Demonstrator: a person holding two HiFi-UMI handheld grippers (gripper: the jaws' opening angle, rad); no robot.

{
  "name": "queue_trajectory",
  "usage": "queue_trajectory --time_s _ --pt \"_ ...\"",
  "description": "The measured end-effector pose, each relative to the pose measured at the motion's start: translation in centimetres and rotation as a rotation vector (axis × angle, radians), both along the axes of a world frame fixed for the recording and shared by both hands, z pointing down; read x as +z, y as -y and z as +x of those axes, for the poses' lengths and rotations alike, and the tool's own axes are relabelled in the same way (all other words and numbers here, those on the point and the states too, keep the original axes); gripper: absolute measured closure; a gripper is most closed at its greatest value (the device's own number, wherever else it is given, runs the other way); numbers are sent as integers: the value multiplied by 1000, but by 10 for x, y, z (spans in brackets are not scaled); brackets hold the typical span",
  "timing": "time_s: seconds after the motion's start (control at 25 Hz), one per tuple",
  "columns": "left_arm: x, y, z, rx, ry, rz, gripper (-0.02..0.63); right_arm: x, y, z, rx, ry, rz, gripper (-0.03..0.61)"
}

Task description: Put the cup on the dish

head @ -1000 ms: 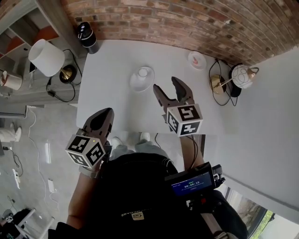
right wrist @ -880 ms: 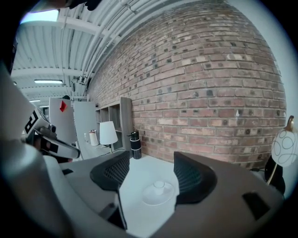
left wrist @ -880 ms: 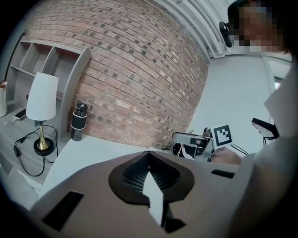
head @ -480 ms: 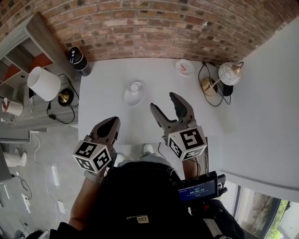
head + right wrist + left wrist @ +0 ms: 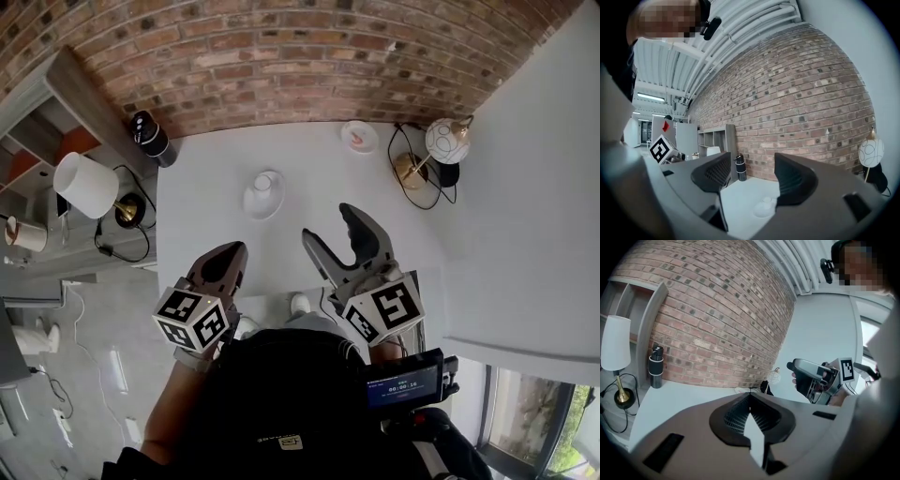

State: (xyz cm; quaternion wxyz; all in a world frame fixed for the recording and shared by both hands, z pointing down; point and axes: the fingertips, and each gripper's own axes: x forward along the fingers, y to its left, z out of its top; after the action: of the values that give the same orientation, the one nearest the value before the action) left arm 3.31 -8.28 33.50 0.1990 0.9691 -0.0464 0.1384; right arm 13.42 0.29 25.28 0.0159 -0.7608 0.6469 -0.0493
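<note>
Ringing the cup [image 5: 266, 182] on its dish [image 5: 251, 205]: bottle [image 5: 150, 138], lamp [image 5: 81, 185], saucer [image 5: 359, 137].

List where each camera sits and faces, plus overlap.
Head view: on head, steeply down on table; shows left claw, right claw, torso.
Left gripper view: on left claw, along shut jaws toward wall; shows right claw.
Right gripper view: on right claw, between open jaws at cup on dish; shows left claw's cube.
Shared: bottle in all three.

The left hand-held gripper [image 5: 223, 258] had its jaws pressed together. The right hand-held gripper [image 5: 330, 225], reaching further forward, held its jaws apart.
</note>
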Motion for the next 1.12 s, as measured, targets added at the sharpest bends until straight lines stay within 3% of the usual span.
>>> queue_trajectory --time_s 0.2,0.48,1.12 --pt "0 -2 -1 5 -1 1 609 -12 -14 -1 35 -9 63 337" --pt "2 -8 0 9 3 -7 609 -12 -27 6 88 -15 71 457" --pt "9 6 8 -8 18 -25 609 -4 -15 18 88 -27 44 479"
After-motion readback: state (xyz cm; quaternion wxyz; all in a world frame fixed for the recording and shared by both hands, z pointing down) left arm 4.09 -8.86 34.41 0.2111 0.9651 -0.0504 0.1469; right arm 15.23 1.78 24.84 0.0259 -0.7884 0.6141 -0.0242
